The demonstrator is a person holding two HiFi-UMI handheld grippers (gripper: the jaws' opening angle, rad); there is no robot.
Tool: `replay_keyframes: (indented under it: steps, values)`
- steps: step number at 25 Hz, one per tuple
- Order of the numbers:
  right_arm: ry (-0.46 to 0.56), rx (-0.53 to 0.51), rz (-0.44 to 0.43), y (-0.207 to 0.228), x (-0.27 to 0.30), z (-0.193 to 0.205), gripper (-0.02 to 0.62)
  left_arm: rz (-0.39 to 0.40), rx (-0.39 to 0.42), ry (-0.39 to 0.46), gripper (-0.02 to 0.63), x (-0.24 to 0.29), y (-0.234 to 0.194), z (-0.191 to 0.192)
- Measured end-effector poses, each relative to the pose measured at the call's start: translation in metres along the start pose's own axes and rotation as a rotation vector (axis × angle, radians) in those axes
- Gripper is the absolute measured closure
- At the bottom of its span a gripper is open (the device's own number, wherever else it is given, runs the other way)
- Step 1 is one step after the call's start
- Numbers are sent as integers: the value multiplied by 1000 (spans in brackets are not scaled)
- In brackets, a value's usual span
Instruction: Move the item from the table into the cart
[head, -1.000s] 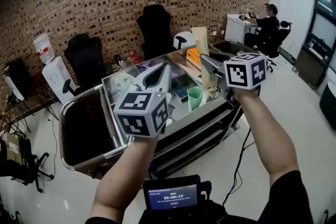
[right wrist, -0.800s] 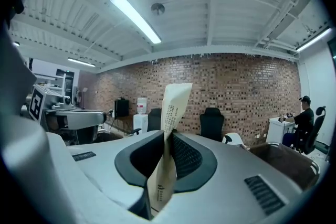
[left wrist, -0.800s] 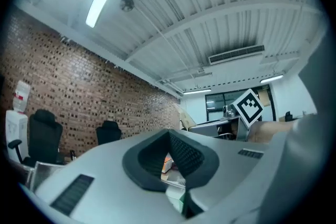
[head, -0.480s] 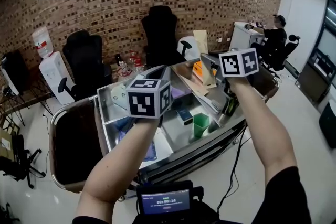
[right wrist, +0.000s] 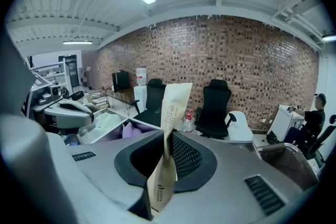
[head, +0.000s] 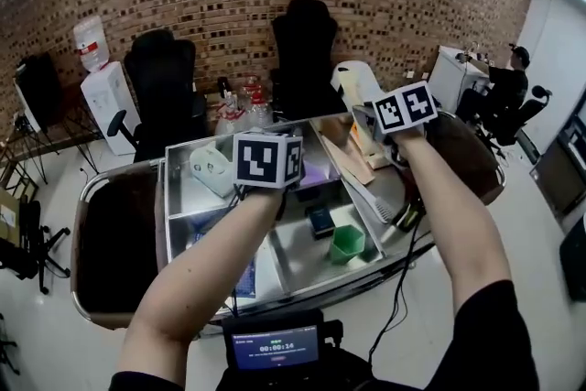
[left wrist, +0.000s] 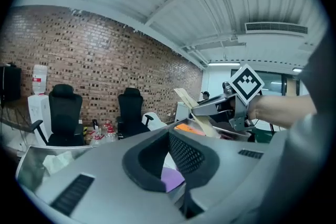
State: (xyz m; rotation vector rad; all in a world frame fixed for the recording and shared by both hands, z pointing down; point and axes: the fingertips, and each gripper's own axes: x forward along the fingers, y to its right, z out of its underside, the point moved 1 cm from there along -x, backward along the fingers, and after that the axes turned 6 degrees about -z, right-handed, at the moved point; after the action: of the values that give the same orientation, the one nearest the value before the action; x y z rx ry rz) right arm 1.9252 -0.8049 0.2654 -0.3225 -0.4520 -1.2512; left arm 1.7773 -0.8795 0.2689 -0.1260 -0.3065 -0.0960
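Dark end bin: glossy black-brown liner in the rounded left end (head: pixel 114 238) of the cart, looks slack and soft.
Left gripper (left wrist: pixel 168 136): grey moulded plastic, black meshed pads, jaws drawn together, nothing gripped; purple patch showing below the gap.
Stainless steel compartment cart (head: pixel 168 188): shiny sheet metal, straight dividers, hard reflective floors; sits under both grippers.
White lumpy object (head: pixel 211 168): lying in back left compartment, smooth, kind unclear.
Green plastic cup (head: pixel 348 244): small, ribbed, upright in a front compartment.
Right gripper (right wrist: pixel 167 139): jaws nearly closed, pinching the packet low down.
Tan flat paper packet (right wrist: pixel 175 105): thin, creased kraft paper, printed text on one face, standing upright out of the jaws, top end free; held in the air above the cart's right half.
Progress: pickup done, item off the table and over the cart, judged past halfway.
Left to do: pick a compartment, lower, release.
Handling guess: light and floppy, likely to fall flat on release.
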Motion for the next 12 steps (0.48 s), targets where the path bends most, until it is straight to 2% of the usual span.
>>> replay_keyframes:
  steps: [5,12]
  values:
    - [-168,-12,-51,53,52,46,560,-47,-29,-83,598,67,-4,26]
    - [-436,-32,-111,70,121,107,560,-32,-78,-165,598,117,-33,58]
